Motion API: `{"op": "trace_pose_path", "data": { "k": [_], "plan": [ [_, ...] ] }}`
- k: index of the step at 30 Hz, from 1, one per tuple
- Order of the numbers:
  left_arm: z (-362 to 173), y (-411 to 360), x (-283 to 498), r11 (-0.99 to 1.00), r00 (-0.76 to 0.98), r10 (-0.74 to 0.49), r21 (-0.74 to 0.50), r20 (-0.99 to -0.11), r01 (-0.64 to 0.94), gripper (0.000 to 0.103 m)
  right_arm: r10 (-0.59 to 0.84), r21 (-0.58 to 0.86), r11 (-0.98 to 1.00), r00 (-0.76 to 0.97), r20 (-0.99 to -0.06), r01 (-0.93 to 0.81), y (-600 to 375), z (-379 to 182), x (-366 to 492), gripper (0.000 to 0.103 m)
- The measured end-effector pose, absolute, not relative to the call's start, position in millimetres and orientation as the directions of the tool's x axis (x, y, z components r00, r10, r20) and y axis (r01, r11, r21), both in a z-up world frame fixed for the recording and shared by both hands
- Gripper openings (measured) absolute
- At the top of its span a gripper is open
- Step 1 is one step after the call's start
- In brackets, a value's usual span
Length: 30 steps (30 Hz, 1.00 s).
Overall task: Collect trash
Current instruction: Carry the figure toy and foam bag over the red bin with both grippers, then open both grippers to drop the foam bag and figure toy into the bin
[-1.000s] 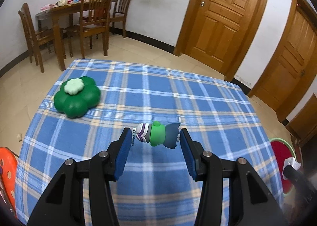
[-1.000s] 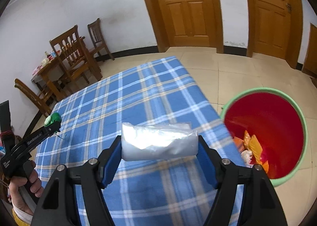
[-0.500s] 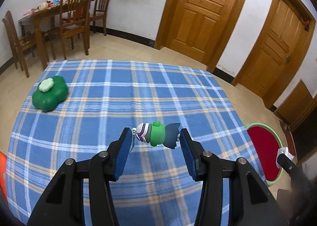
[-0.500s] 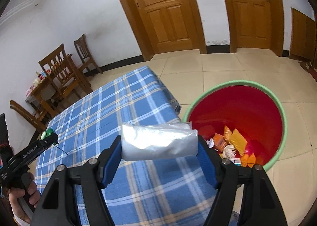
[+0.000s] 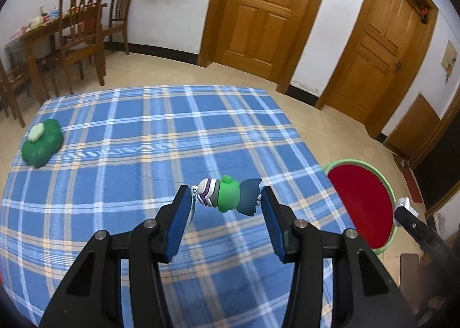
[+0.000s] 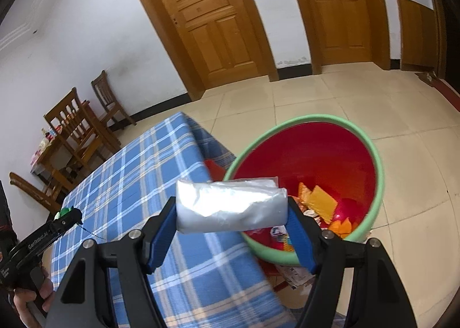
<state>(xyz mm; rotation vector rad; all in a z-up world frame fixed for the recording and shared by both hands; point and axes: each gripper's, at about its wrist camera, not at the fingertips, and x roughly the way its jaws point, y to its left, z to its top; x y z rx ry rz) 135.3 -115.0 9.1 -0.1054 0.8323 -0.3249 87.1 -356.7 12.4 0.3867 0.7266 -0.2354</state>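
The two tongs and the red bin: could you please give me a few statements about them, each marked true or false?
1. The right tongs are clamped on a silvery plastic packet. True.
2. The left tongs are empty. False: they grip a small green toy figure by its ends.
3. The red bin has a green rim and already holds orange and yellow scraps. True.
4. The bin stands on the checked tablecloth. False: it stands on the tiled floor beside the table.
5. A green flower-shaped thing lies on the cloth, well apart from the left tongs. True.
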Motion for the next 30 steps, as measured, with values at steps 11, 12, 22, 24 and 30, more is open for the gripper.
{"op": "trace_pose_path", "data": {
  "k": [11, 12, 22, 24, 30],
  "plan": [
    [1.4, -165.3, 130.9, 0.916, 0.569, -0.376, -0.204, -0.731, 0.345, 0.05, -0.119, 0.27, 0.866, 0.699, -0.706, 0.42, -391.4, -3.9, 77.7, 0.074],
    [0.4, -169.8, 130.7, 0.914, 0.565, -0.378, -0.2, -0.733, 0.353, 0.05, -0.119, 0.273, 0.862, 0.695, -0.709, 0.426, -394.7, -6.0, 76.8, 0.074],
    [-3.0, -215.8, 130.1, 0.88, 0.519, -0.418, -0.191, -0.745, 0.435, 0.05, -0.102, 0.322, 0.825, 0.682, -0.724, 0.465, -423.2, -18.3, 69.5, 0.077],
    [-3.6, -224.9, 130.5, 0.874, 0.512, -0.423, -0.187, -0.748, 0.448, 0.05, -0.099, 0.333, 0.819, 0.686, -0.721, 0.468, -427.1, -18.4, 68.7, 0.08],
    [-4.6, -247.0, 128.7, 0.854, 0.494, -0.437, -0.176, -0.752, 0.489, 0.05, -0.093, 0.36, 0.805, 0.701, -0.707, 0.471, -438.9, -16.1, 60.8, 0.081]
  ]
}}
